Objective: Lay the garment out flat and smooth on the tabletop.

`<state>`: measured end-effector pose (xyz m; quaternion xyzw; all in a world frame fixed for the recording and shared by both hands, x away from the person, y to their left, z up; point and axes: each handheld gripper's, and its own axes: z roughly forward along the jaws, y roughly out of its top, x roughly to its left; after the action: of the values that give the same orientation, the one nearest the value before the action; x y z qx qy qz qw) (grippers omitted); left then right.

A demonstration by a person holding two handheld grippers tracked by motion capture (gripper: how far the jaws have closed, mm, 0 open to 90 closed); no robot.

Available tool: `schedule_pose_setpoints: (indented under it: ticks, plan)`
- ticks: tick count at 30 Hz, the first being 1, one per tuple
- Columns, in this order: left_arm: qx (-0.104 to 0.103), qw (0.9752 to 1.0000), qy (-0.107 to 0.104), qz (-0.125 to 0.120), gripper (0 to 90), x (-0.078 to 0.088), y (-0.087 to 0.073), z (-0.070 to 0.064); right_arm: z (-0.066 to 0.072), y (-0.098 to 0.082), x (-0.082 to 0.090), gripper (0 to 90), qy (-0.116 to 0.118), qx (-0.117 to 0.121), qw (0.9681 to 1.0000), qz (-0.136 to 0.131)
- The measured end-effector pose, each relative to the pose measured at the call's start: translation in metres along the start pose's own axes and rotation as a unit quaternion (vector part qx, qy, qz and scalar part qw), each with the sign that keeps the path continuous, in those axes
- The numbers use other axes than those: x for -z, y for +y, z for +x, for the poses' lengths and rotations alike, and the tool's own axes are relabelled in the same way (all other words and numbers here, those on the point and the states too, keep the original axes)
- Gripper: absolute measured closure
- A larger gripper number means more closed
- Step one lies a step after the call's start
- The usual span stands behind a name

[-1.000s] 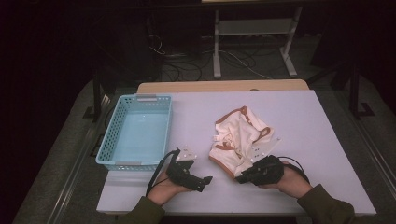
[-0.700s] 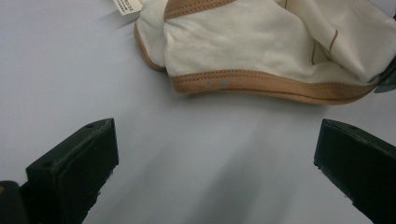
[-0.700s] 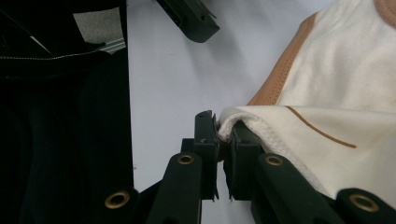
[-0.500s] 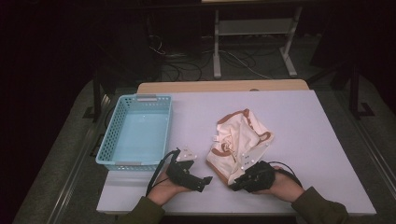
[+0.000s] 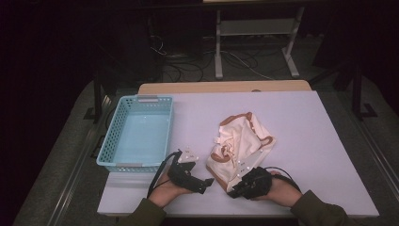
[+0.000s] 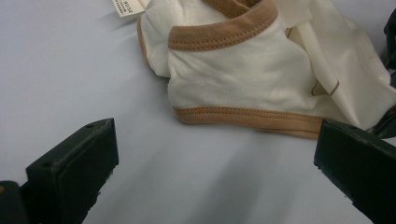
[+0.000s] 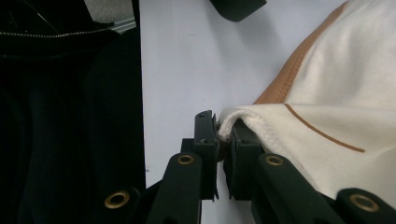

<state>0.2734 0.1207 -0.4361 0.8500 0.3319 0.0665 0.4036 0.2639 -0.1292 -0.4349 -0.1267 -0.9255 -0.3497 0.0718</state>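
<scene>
Two grippers work at the near edge of the white table [image 5: 329, 136]. The right gripper [image 5: 236, 190] is clamped on a fold of the cream garment [image 5: 242, 143] at its near hem; the right gripper view shows the cloth edge [image 7: 229, 122] pinched between the closed jaws. The left gripper [image 5: 207, 182] sits just left of the garment with its jaws spread wide and nothing between them — its own view shows the brown-trimmed hem [image 6: 243, 116] lying ahead on the table. The garment is judged light, soft and limp: it will sag and drag rather than hold shape, and a single pinch point will let the rest trail. Recommended hold points are the stitched brown trim bands, which appear thicker and less likely to slip than the plain knit. The garment lies crumpled at table centre-right; its long axis runs from the near hem toward the far right, with the trimmed opening [image 5: 263, 136] at the far end. Farther left stands the blue basket [image 5: 110, 143], well apart from the cloth.
</scene>
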Motion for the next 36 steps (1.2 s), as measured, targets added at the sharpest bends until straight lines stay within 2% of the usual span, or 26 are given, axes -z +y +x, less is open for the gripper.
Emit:
schedule_pose_setpoints:
  ticks: [2, 5, 12, 18, 21, 23, 24, 30, 36]
  plan:
    - [-0.001, 1.0, 0.0, 0.0, 0.0, 0.0, 0.0, 0.0, 0.0, -0.001, -0.001, 80.8, 0.002, -0.003, 1.0, 0.003]
    - [0.0, 1.0, 0.0, 0.0, 0.0, 0.0, 0.0, 0.0, 0.0, -0.001, 0.002, 72.9, 0.013, -0.005, 0.9999, 0.002]
    - [0.004, 1.0, 0.0, -0.003, 0.0, 0.0, 0.0, 0.0, 0.002, -0.003, 0.018, 60.3, 0.005, -0.007, 0.9999, -0.011]
    - [0.003, 1.0, -0.001, -0.001, 0.0, 0.001, 0.0, 0.0, -0.002, -0.008, 0.034, 58.6, -0.02, -0.014, 0.9994, -0.025]
    - [0.002, 1.0, -0.001, -0.001, 0.0, 0.001, 0.0, 0.0, -0.005, -0.013, 0.041, 58.6, -0.027, -0.03, 0.9987, -0.03]
    - [0.002, 1.0, -0.001, -0.001, 0.0, 0.0, 0.0, 0.0, -0.008, -0.015, 0.044, 58.6, -0.036, -0.033, 0.9982, -0.035]
    - [0.002, 1.0, -0.002, -0.001, 0.0, 0.0, 0.0, 0.0, -0.008, -0.017, 0.046, 58.6, -0.038, -0.042, 0.9977, -0.037]
    - [0.003, 1.0, -0.003, 0.0, 0.0, -0.001, 0.0, 0.0, -0.019, -0.027, 0.058, 58.6, -0.062, -0.064, 0.9948, -0.049]
    - [0.004, 1.0, -0.004, -0.001, 0.0, 0.0, 0.0, 0.001, -0.036, -0.039, 0.076, 59.4, -0.093, -0.092, 0.989, -0.07]
